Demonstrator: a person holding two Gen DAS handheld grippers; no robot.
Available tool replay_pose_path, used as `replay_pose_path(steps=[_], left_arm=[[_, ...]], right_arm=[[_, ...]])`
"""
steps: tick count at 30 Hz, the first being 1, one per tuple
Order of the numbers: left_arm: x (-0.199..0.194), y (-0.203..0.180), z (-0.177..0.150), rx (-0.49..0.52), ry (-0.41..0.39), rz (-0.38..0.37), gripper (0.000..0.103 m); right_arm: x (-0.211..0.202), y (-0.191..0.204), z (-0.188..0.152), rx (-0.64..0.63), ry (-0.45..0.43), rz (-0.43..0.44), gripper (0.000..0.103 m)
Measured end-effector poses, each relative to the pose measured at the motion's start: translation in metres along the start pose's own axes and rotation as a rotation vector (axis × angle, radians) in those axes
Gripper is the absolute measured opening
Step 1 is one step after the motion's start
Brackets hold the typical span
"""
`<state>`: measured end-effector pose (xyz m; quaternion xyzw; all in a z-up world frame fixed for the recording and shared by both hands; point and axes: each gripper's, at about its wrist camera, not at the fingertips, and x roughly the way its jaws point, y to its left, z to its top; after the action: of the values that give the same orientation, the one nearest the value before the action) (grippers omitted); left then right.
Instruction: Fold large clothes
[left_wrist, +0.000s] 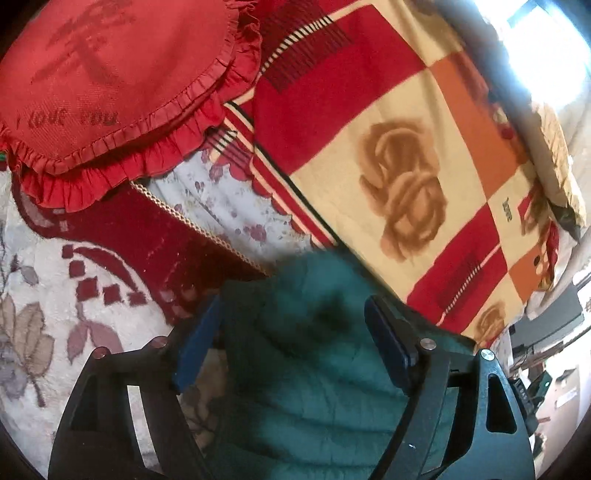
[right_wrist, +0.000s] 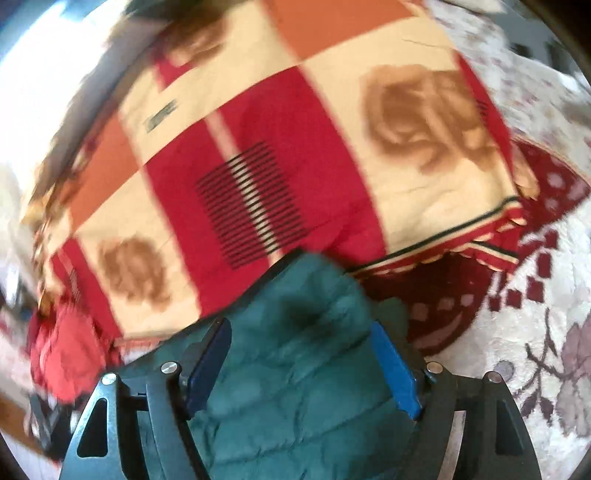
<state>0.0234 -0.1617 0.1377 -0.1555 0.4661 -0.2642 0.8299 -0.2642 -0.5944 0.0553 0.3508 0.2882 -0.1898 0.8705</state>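
Presently, in the left wrist view, the left gripper (left_wrist: 291, 354) is seen released, its blue pads (left_wrist: 388, 339) spread wide, with the quilted green jacket (left_wrist: 314, 369) lying between and beneath the fingers, clamped by neither. How many folds are finished cannot be told; the garment appears set down. In the right wrist view, the right gripper (right_wrist: 303, 362) is likewise released, the jacket (right_wrist: 295, 376) bulging between its pads (right_wrist: 395, 369) ungripped, beside the patterned blanket (right_wrist: 258, 147).

Right gripper (right_wrist: 301, 363) spread wide over green quilted jacket (right_wrist: 295, 398) on blanket (right_wrist: 258, 166)
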Motion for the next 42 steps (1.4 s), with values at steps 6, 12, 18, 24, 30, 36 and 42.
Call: replay_pose_path(steps=[6,12,18,24,30,36,42], left_arm=[[0.024,-0.023,-0.027,0.078,0.034,0.091,0.080],[0.066,-0.033,-0.040,0.105,0.053,0.261,0.080],[0.096,-0.006,-0.045,0.042,0.097,0.290,0.089],[0.104,-0.007,-0.053,0.094,0.051,0.313,0.092],[0.105,-0.005,-0.057,0.110,0.040,0.318,0.092],[0.080,-0.017,-0.061,0.172,0.012,0.303,0.092],[0.049,-0.032,-0.080,0.228,-0.029,0.254,0.092]], right_arm=[[0.030,0.072,-0.028,-0.266,0.069,0.021,0.076],[0.088,0.125,-0.038,-0.393,0.096,-0.005,0.076],[0.146,0.118,-0.053,-0.447,0.168,-0.152,0.077],[0.167,0.106,-0.064,-0.443,0.162,-0.177,0.080],[0.151,0.105,-0.060,-0.422,0.156,-0.162,0.080],[0.090,0.091,-0.055,-0.367,0.068,-0.098,0.080],[0.049,0.066,-0.053,-0.361,-0.011,-0.156,0.080]])
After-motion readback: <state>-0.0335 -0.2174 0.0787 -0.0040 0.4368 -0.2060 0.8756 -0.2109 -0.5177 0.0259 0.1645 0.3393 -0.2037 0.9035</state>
